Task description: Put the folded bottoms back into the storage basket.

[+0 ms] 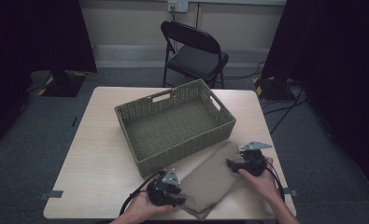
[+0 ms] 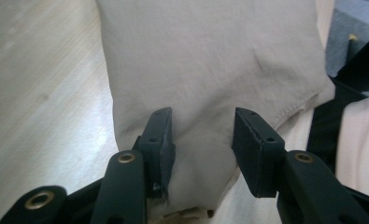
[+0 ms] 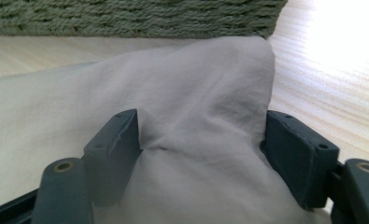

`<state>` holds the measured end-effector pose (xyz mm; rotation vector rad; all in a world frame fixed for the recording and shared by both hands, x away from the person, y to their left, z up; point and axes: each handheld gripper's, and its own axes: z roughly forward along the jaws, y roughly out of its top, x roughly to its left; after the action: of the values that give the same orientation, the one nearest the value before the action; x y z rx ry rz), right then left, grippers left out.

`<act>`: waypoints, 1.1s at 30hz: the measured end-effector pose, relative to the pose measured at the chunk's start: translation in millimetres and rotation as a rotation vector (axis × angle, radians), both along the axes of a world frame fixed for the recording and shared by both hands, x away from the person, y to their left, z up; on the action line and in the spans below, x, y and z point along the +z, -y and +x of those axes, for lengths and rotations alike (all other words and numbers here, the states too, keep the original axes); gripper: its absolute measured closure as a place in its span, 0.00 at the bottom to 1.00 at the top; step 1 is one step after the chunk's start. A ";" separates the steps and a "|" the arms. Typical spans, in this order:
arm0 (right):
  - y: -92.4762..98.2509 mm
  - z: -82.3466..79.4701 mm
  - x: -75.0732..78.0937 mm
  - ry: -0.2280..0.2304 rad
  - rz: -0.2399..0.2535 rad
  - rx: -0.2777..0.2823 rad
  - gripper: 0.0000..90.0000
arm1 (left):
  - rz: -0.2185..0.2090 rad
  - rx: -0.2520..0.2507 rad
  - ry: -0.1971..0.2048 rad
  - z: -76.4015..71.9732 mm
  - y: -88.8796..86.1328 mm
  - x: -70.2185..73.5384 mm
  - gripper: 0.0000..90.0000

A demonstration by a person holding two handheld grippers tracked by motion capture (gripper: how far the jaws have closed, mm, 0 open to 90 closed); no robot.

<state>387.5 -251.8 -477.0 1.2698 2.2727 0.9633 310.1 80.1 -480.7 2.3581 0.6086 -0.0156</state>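
jaws: left gripper (image 2: 203, 135) spread astride cloth (image 2: 210, 60) | right gripper (image 3: 203, 149) pinching cloth

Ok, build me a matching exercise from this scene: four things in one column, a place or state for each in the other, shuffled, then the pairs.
Things:
1. folded beige cloth
2. woven green basket
3. black folding chair
4. right gripper

Places or states:
A. on the floor beyond the table's far edge
B. lying on the table's near side, a gripper at each end
C. empty, in the middle of the table
D. at the end of the cloth nearest the basket, jaws either side of a raised fold

Pairs: 1-B, 2-C, 3-A, 4-D
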 end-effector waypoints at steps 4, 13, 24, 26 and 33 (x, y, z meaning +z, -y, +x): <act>-0.2 -5.6 0.2 -0.005 -0.003 0.017 0.30 | 0.021 0.009 0.026 1.4 -5.9 0.6 0.64; 1.1 -19.1 4.6 -0.054 -0.009 0.050 0.29 | 0.031 0.045 0.048 5.7 -15.3 0.5 0.60; 15.2 -27.1 20.1 -0.028 0.071 0.029 0.35 | 0.056 0.071 0.063 11.6 -22.3 2.1 0.60; 18.5 -17.2 22.1 -0.008 0.071 0.001 0.38 | 0.058 0.071 0.062 12.6 -23.3 2.1 0.60; 18.4 -0.5 4.5 -0.044 0.016 -0.018 0.31 | 0.056 0.074 0.059 13.8 -24.4 1.8 0.60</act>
<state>387.0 -270.2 -472.5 1.3286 2.2867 0.9584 323.9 104.5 -478.9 2.3796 0.6754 0.1053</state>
